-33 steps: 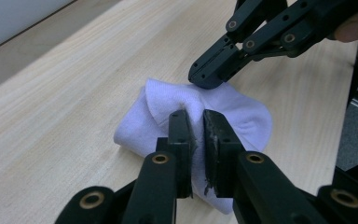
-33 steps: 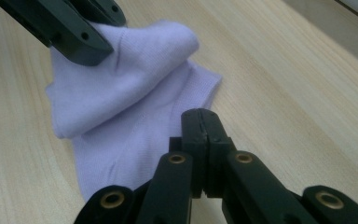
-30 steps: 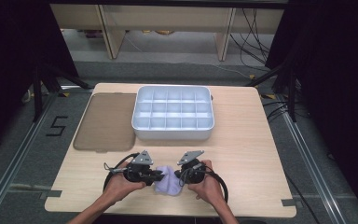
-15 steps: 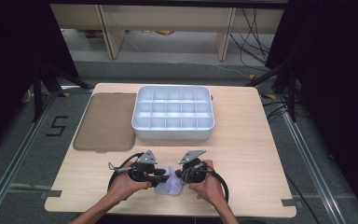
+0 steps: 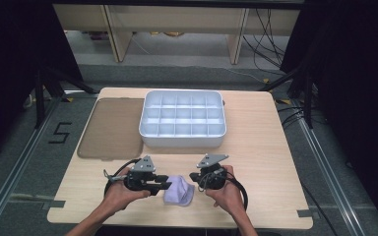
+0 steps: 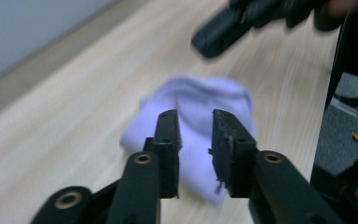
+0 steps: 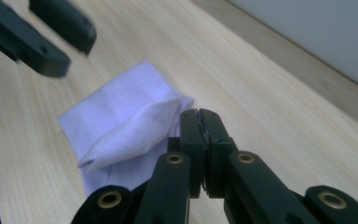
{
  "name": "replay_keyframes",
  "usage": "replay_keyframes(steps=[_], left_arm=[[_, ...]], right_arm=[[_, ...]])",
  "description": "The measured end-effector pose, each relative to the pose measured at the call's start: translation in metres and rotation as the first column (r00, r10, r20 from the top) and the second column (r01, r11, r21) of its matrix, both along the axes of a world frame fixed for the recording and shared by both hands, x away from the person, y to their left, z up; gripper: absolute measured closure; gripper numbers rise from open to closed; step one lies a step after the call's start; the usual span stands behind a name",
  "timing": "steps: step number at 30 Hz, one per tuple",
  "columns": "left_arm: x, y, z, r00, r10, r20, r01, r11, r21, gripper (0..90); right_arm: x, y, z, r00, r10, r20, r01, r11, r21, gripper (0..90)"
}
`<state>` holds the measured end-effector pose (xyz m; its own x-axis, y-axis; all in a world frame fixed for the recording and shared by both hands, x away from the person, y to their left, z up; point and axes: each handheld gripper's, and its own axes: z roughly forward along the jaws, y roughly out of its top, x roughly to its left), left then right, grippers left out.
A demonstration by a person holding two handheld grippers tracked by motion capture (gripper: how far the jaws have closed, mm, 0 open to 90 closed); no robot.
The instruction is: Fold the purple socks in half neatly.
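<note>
A lilac cloth [image 5: 178, 191], folded small, lies on the wooden table near its front edge, between the two grippers. My left gripper [image 5: 167, 182] points right at it. In the left gripper view its jaws [image 6: 195, 114] stand a little apart after just closing somewhat, and the cloth [image 6: 191, 93] shows through the gap, unpinched. My right gripper [image 5: 193, 176] points left at the cloth's right corner. In the right gripper view its jaws [image 7: 199, 112] are pressed together at a raised fold of the cloth [image 7: 116, 116], which rises to their tips.
A white compartment tray [image 5: 182, 140] stands at the middle back of the table [image 5: 266, 147]. A brown flat mat [image 5: 110, 128] lies to its left. Bare wood lies to the right of the hands and between tray and cloth.
The left gripper's jaws stand further apart than a second ago. Both hands and the cloth have stayed about where they were.
</note>
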<state>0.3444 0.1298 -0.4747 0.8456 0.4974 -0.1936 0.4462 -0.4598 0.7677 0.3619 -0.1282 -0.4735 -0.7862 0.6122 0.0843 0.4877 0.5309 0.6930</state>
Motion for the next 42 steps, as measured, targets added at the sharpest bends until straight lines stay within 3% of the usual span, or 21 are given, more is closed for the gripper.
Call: replay_keyframes(steps=[4,5,9,10,14,17,18,19,23,25,28,30,31,33,36,37,38,42], left_arm=[[-0.006,0.0,-0.016,0.9991,-0.043,0.0,0.043,0.9971,0.064,80.4],[-0.007,-0.001,-0.019,0.9988,-0.048,-0.011,0.049,0.997,0.061,82.2],[-0.007,-0.007,-0.027,0.9976,-0.069,-0.012,0.07,0.9933,0.093,85.8],[-0.006,-0.006,-0.028,0.9971,-0.075,-0.009,0.076,0.9911,0.11,86.2],[-0.009,-0.005,-0.031,0.9984,-0.053,-0.019,0.054,0.9921,0.113,86.5],[-0.008,-0.003,-0.032,0.9973,-0.074,-0.002,0.074,0.9894,0.125,86.6],[-0.009,-0.004,-0.032,0.9978,-0.066,-0.007,0.066,0.9904,0.121,86.7],[-0.01,-0.005,-0.034,0.9983,-0.057,-0.013,0.058,0.9924,0.109,86.8],[-0.01,-0.004,-0.032,0.9976,-0.069,0.001,0.068,0.9898,0.125,87.1],[-0.009,-0.003,-0.028,0.9985,-0.055,0.001,0.055,0.9925,0.109,87.0],[-0.003,-0.003,-0.015,0.9986,-0.024,0.048,0.02,0.9962,0.085,87.3],[0.002,-0.007,-0.012,0.9984,-0.005,0.055,0.001,0.9976,0.069,87.5],[0.007,-0.009,-0.012,0.9974,-0.023,0.068,0.017,0.9967,0.079,87.5],[0.016,-0.012,-0.018,0.9984,-0.005,0.057,-0.001,0.9949,0.101,87.7],[0.025,-0.006,-0.032,0.9998,0.01,0.014,-0.012,0.9907,0.136,88.2],[0.026,-0.005,-0.035,0.9997,0.024,0.005,-0.025,0.9927,0.118,88.2],[0.026,-0.003,-0.034,0.9996,0.028,-0.001,-0.027,0.9937,0.109,88.2],[0.018,0.0,-0.019,0.9993,0.024,0.028,-0.026,0.9978,0.061,87.1]], right_arm=[[-0.005,0.003,0.012,0.9989,0.014,0.045,-0.015,0.9995,0.027,89.0],[-0.007,0.005,0.016,0.998,0.024,0.059,-0.026,0.9991,0.034,89.1],[-0.015,0.023,0.023,0.9928,0.092,0.077,-0.095,0.9947,0.041,89.1],[-0.016,0.031,0.02,0.992,0.112,0.058,-0.114,0.9927,0.038,89.1],[-0.015,0.044,0.006,0.9916,0.127,0.026,-0.126,0.9912,-0.042,89.5],[-0.011,0.036,-0.006,0.9949,0.101,-0.002,-0.1,0.9878,-0.119,89.6],[-0.01,0.032,-0.01,0.9971,0.076,-0.005,-0.076,0.99,-0.119,89.6],[-0.008,0.026,-0.012,0.9977,0.056,-0.038,-0.06,0.9904,-0.125,90.0],[-0.004,0.02,-0.018,0.9969,0.037,-0.069,-0.043,0.9953,-0.087,90.0],[-0.004,0.021,-0.019,0.9977,0.036,-0.058,-0.041,0.9946,-0.095,90.0],[-0.004,0.022,-0.018,0.9975,0.05,-0.049,-0.055,0.9933,-0.101,90.0],[-0.003,0.021,-0.018,0.9972,0.057,-0.048,-0.061,0.9935,-0.096,90.0],[-0.003,0.022,-0.019,0.9973,0.05,-0.053,-0.054,0.9948,-0.086,90.0],[-0.004,0.021,-0.018,0.9974,0.029,-0.066,-0.036,0.9943,-0.101,90.0],[-0.004,0.02,-0.017,0.9971,0.048,-0.059,-0.054,0.9945,-0.09,90.0],[-0.003,0.02,-0.018,0.9974,0.05,-0.052,-0.055,0.9945,-0.089,90.0],[-0.004,0.021,-0.018,0.9968,0.036,-0.072,-0.042,0.9949,-0.091,89.9],[-0.005,0.02,-0.017,0.997,0.048,-0.061,-0.053,0.9949,-0.085,89.2]])
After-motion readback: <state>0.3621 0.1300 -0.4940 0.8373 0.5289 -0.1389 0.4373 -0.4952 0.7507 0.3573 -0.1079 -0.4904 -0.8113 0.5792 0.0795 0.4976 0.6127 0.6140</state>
